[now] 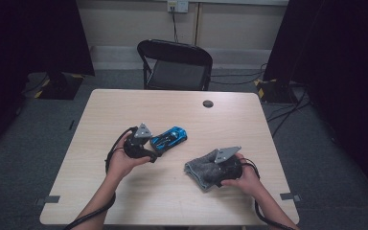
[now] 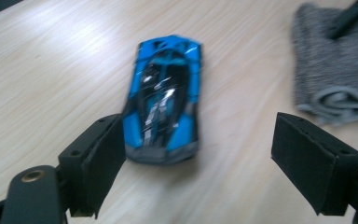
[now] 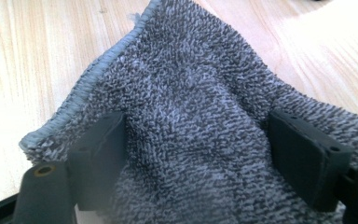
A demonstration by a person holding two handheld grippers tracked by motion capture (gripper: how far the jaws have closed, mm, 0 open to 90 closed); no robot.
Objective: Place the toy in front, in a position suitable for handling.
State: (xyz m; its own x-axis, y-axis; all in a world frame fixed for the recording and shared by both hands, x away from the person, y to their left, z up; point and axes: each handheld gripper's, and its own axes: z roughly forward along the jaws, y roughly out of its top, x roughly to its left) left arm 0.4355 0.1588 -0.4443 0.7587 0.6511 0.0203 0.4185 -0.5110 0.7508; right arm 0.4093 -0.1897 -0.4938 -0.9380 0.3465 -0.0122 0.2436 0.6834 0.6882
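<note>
A blue toy car (image 1: 170, 136) with black stripes lies on the wooden table (image 1: 124, 103), left of centre. My left gripper (image 1: 154, 148) is right behind it and open. In the left gripper view the car's (image 2: 165, 98) rear end sits just inside the wide-open left gripper (image 2: 200, 140), close to the left jaw, touching neither. A grey terry cloth (image 1: 200, 171) lies bunched at the front right. My right gripper (image 1: 214, 167) is pushed into it. In the right gripper view the cloth (image 3: 191, 102) bulges up between the jaws of the right gripper (image 3: 196, 149), which stand wide apart.
A small black round disc (image 1: 208, 103) sits near the table's far edge. A black folding chair (image 1: 177, 62) stands behind the table. The cloth (image 2: 335, 70) lies to the right of the car in the left gripper view. Bare tabletop stretches at the far left and the front.
</note>
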